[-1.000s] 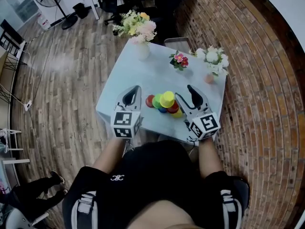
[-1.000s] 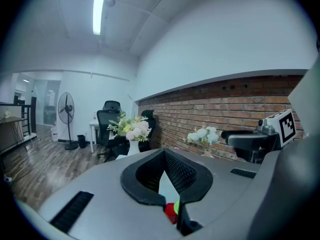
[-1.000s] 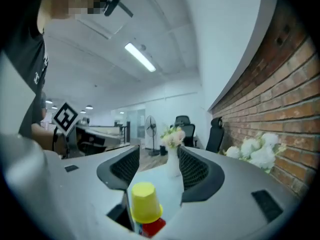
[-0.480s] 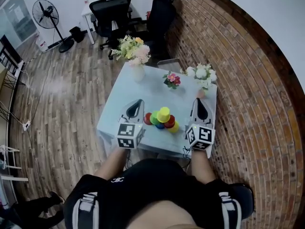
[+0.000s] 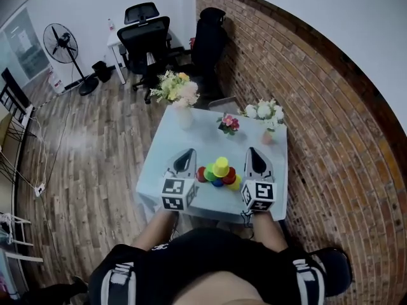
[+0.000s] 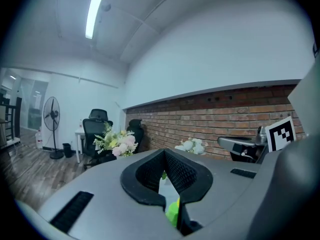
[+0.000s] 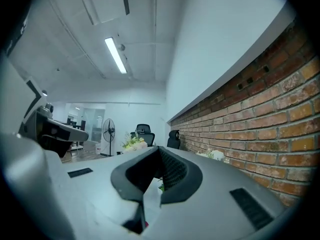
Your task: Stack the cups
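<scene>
Both grippers now back nearer table's front edge than a second ago; right jaws, spread then, now closed. Left gripper and right gripper each fully closed, nothing held, flanking cups, apart from them. Cups clustered on table, yellow cup topmost; lower arrangement too small to read, possibly pyramid. Step: stacking apparently finished, grippers clear. Next: reopen jaws only if some cup remains loose.

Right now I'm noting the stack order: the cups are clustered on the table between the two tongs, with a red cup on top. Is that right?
Not quite: the cup on top is yellow, not red. The head view shows the yellow cup topping the cluster on the table, between the left tongs and the right tongs.
</scene>
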{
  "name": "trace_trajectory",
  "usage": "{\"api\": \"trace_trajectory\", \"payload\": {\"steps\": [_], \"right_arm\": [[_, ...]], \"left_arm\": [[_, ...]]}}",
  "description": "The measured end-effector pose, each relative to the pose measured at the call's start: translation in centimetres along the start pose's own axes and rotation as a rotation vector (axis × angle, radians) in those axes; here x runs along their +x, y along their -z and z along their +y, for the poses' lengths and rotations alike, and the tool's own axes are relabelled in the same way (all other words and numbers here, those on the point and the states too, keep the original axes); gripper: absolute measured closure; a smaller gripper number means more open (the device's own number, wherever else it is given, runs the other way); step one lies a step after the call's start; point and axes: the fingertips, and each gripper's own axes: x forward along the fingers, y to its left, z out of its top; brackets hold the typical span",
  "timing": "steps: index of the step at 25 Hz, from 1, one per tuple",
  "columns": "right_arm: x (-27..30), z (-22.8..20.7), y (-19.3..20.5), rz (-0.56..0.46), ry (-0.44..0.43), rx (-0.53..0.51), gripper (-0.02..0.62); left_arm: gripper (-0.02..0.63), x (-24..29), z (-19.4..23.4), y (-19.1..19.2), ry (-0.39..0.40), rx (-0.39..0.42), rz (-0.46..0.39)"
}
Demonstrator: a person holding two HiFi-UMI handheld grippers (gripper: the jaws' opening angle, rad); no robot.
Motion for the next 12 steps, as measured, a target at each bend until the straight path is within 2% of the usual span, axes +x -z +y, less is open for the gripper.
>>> {"api": "trace_trajectory", "payload": {"steps": [12], "right_arm": [[-0.9,1.7,-0.4,-0.015,-0.009,-0.009,0.594]], "left_arm": [[0.603,-1.8,0.3,-0.6,0.009,0.01,-0.024]]}}
